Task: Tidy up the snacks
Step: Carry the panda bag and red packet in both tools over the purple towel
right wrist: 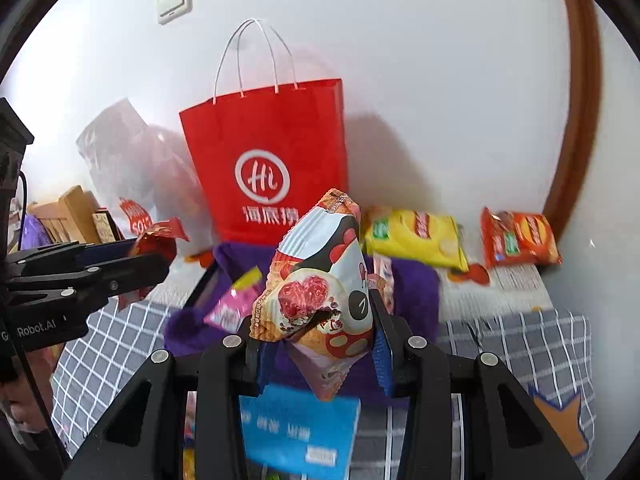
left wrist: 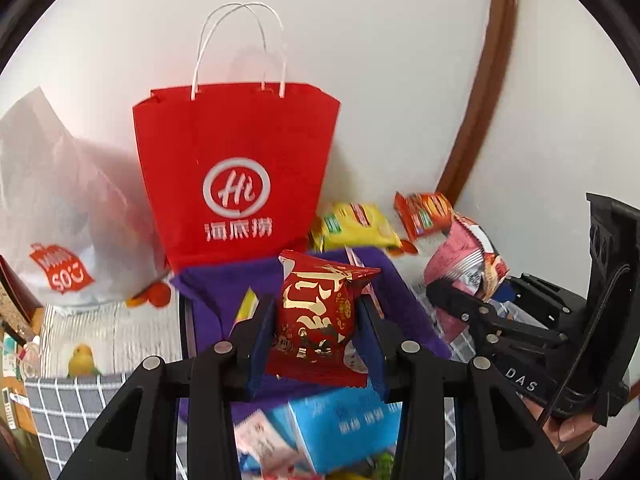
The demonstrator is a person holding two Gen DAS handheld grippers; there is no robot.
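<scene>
Left gripper [left wrist: 316, 320]: fingers clamped on a small red snack packet [left wrist: 316, 312], gold characters on the face, crimped serrated ends, puffy in the middle. Packet is upright between the pads, held clear above the purple cloth-lined box [left wrist: 208, 296].

Right gripper [right wrist: 316, 336]: fingers clamped on a larger snack bag [right wrist: 320, 280], white/orange/pink print with a red heart and a black cartoon patch, serrated seal at top and bottom. Bag is tilted, its top leaning right, also held in the air over the purple box.

Both grippers are side by side; each shows up at the edge of the other's view.

Other stuff:
- red paper bag [left wrist: 240, 176] with white rope handles and a white "Hi" logo, standing upright against the white wall, just behind the purple box
- yellow chip bag [right wrist: 416, 240] and orange-red snack bag [right wrist: 520, 240] lying flat to the right of the red bag, near the wall
- blue carton [right wrist: 300, 432] with white print, low in frame under the fingers, blurred
- pink-and-yellow wrapper [right wrist: 236, 300] lying in the purple box
- translucent white plastic bag [left wrist: 60, 208] with an orange print, left of the red bag
- surface is covered with a grey-and-white checked cloth [right wrist: 520, 344]; can't tell what's under it
</scene>
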